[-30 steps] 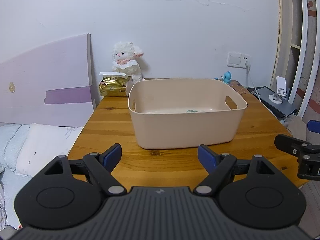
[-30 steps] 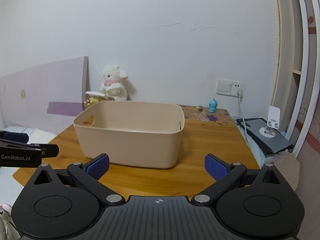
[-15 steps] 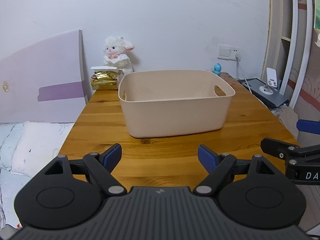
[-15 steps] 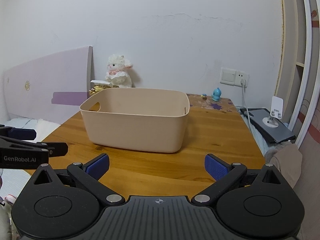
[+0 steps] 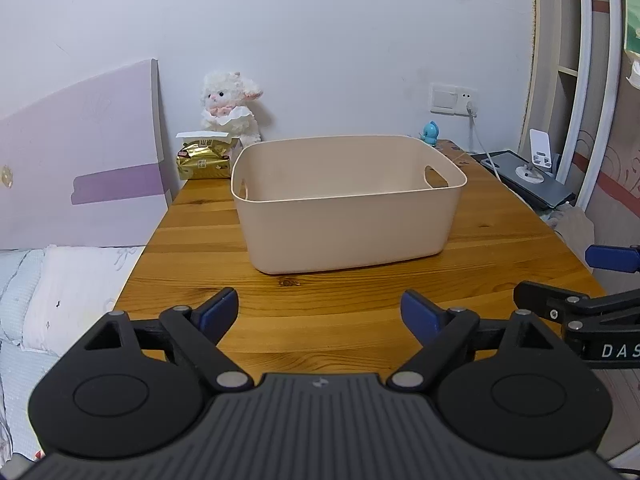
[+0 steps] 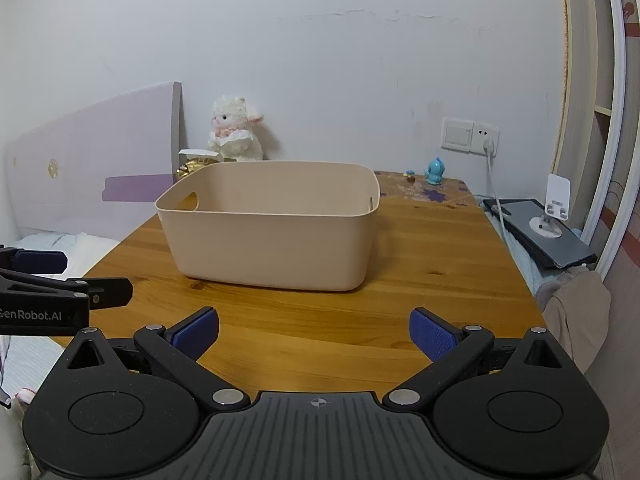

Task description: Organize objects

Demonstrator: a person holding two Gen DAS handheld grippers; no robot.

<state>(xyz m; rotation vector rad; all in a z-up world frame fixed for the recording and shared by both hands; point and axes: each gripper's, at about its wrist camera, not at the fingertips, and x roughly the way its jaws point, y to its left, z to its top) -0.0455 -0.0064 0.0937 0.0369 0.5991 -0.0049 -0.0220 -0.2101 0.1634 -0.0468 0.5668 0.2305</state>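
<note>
Since you have drawn both tools back from the beige bin [image 5: 348, 216] over the last second, it now sits farther off and lower in both views, its inside hidden behind the near wall. That pull-back, as I judge it, means the sorting is paused or done. Your left hand-held gripper [image 5: 320, 314] is released, blue pads spread wide with nothing between them; your right hand-held gripper [image 6: 314, 334] is likewise spread and empty. The bin is smooth matte plastic with rounded corners and cut-out handles, standing mid-way along the glossy, knotted wooden counter [image 5: 192, 248]. Behind it against the wall stand a fluffy white lamb toy [image 5: 230, 106], a crinkled gold foil pack [image 5: 202, 162] and a small blue figurine [image 6: 435, 170].
</note>
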